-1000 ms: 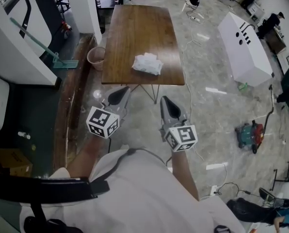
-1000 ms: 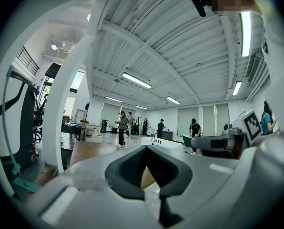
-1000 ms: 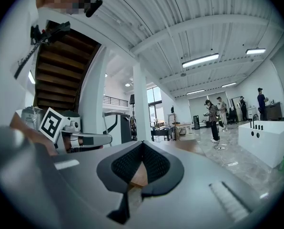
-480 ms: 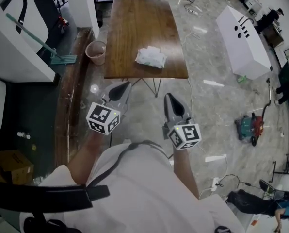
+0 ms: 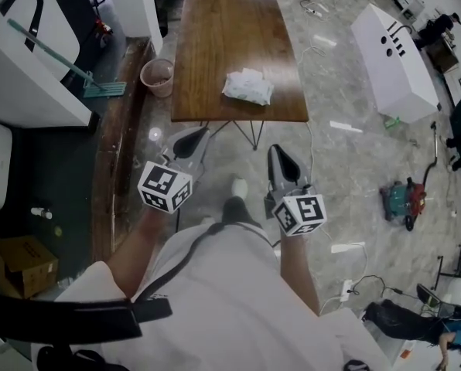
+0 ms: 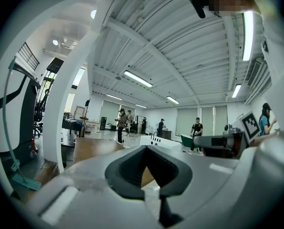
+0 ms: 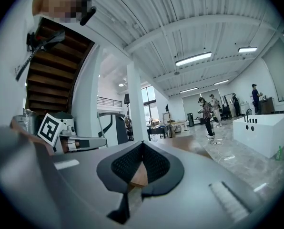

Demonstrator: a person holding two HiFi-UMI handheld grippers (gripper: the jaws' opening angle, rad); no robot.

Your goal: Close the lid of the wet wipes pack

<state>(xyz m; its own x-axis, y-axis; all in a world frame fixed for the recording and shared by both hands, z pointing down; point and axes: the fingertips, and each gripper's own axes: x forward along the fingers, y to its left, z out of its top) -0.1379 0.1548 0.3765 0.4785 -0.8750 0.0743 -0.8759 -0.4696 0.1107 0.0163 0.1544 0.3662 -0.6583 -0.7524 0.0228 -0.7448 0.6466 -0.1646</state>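
Wooden table (image 5: 215,45) stands ahead on a pale marble floor (image 5: 346,168). The white wipes pack (image 5: 248,86) lies on its near right part, close to the near edge. At this size I cannot tell whether the pack is open or closed.

Both grippers are held over the floor, short of the table's near edge and well apart from the pack. The left gripper (image 5: 190,139) points toward the table's near left corner. In its own view the left gripper (image 6: 145,148) has its jaws pressed together at the tips, with nothing between them. The right gripper (image 5: 278,150) sits below the table's near right corner. Its own view shows the right gripper (image 7: 142,143) with its jaws likewise closed tip to tip and empty.

A pinkish bucket (image 5: 158,76) stands on the floor just beside the table's left edge. A long white box (image 5: 393,60) lies on the floor, well off to the right. One shoe (image 5: 238,187) of the person shows between the two grippers.
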